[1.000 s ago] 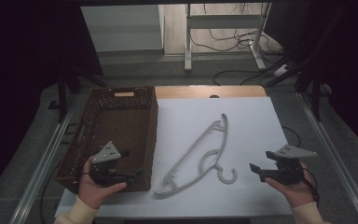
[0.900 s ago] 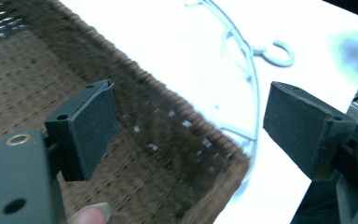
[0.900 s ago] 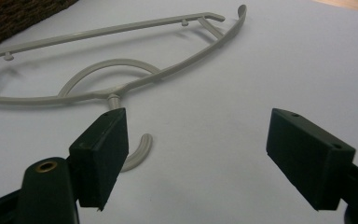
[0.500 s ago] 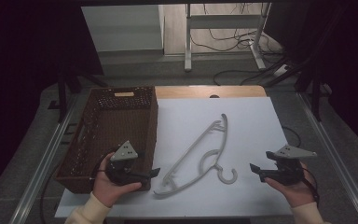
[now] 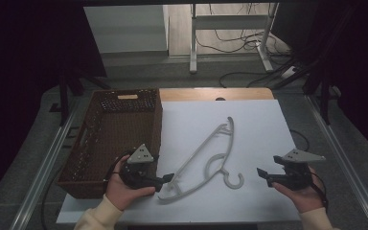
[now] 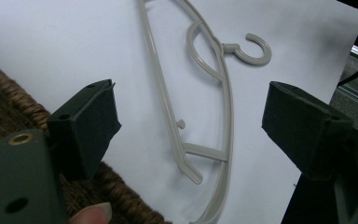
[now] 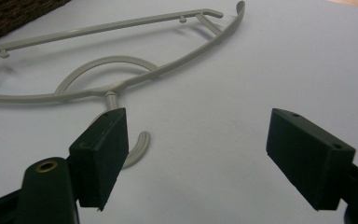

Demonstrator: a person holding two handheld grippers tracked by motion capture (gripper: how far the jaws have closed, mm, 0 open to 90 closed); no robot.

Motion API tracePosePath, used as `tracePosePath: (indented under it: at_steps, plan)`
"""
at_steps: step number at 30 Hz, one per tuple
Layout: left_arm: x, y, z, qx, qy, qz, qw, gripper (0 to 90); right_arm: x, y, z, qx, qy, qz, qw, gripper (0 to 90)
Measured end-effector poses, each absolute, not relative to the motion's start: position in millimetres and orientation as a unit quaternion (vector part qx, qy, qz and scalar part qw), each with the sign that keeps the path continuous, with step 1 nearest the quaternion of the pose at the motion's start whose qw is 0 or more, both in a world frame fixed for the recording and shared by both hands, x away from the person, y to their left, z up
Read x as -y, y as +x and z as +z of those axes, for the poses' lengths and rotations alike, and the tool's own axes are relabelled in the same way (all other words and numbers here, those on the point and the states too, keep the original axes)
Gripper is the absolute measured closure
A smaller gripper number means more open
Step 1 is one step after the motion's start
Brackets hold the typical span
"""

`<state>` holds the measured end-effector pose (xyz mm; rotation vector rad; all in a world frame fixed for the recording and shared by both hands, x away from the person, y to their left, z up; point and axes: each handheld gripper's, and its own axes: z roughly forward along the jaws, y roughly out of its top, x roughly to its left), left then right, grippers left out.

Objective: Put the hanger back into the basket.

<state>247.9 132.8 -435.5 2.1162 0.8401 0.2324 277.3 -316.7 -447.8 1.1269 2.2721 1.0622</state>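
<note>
Lying flat on the white worktop (image 5: 268, 129), the hanger (image 5: 206, 153) is stretched from roughly 12 o'clock down to 7 o'clock in the high view, with its hook (image 5: 234, 179) curled at about 5 o'clock of its middle. Its lower end is found just beside the left gripper (image 5: 168, 178), which is held low at 7 o'clock, near the basket (image 5: 115, 139). That gripper's jaws are spread wide and nothing is gripped; in the left gripper view the hanger's end (image 6: 200, 177) is seen between them, farther on and untouched as far as can be told. The right gripper (image 5: 260, 173) is held at 5 o'clock, jaws also wide apart and empty. In the right gripper view the hook (image 7: 137, 148) is partly hidden behind one jaw. The two grippers are kept well apart.
</note>
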Motion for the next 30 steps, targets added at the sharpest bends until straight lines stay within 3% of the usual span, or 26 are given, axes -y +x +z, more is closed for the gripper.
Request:
tracePosePath:
  at_steps: [30]
  plan:
    - [-94.6,253.0,-443.9,-0.304,0.864,0.064,0.397,18.3,318.1,278.1,-449.2,-0.810,0.405,0.376,0.195,21.3]
